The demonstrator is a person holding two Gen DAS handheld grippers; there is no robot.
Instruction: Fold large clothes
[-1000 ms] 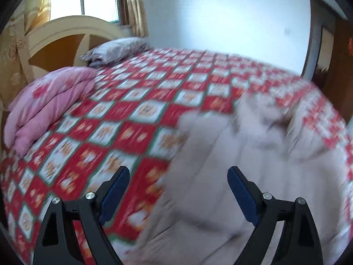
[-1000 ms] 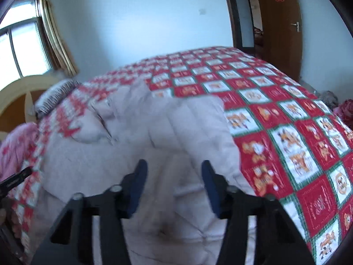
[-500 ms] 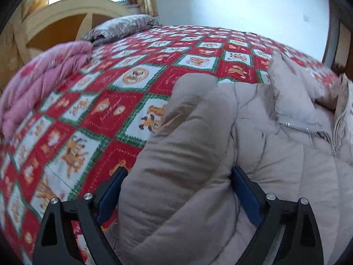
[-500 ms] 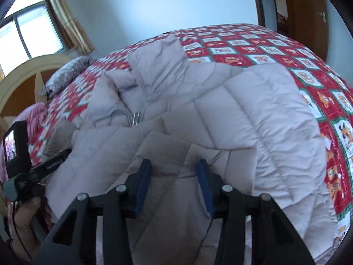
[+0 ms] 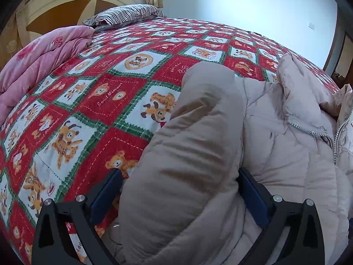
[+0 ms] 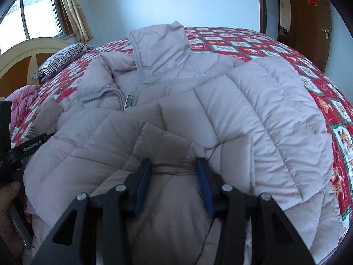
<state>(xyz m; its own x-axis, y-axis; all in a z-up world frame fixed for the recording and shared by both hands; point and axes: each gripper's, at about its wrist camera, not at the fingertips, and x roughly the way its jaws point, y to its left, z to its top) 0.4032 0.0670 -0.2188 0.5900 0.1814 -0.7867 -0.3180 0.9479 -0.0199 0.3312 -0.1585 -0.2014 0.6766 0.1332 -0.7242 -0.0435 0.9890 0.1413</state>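
Note:
A beige puffer jacket (image 6: 253,101) lies spread on the red patterned bedspread (image 5: 99,92), collar away from me and zip partly undone. In the left wrist view its thick sleeve (image 5: 198,132) runs away from me between the fingers of my left gripper (image 5: 178,185). Those jaws are opening, and a sliver of bedspread shows beside the left pad. My right gripper (image 6: 174,170) is shut on a puckered fold of the jacket's near edge. The body of the left gripper (image 6: 13,152), with a hand (image 6: 8,198) on it, shows at the left edge of the right wrist view.
A folded pink quilt (image 5: 39,55) and a striped pillow (image 5: 125,15) lie by the arched headboard (image 5: 66,2) at the far left. A brown door (image 6: 308,22) stands at the far right. Bedspread is bare to the left of the sleeve.
Both grippers have come down onto the bed with the jacket, which now lies still and spread out. The left jaws have widened around the sleeve.

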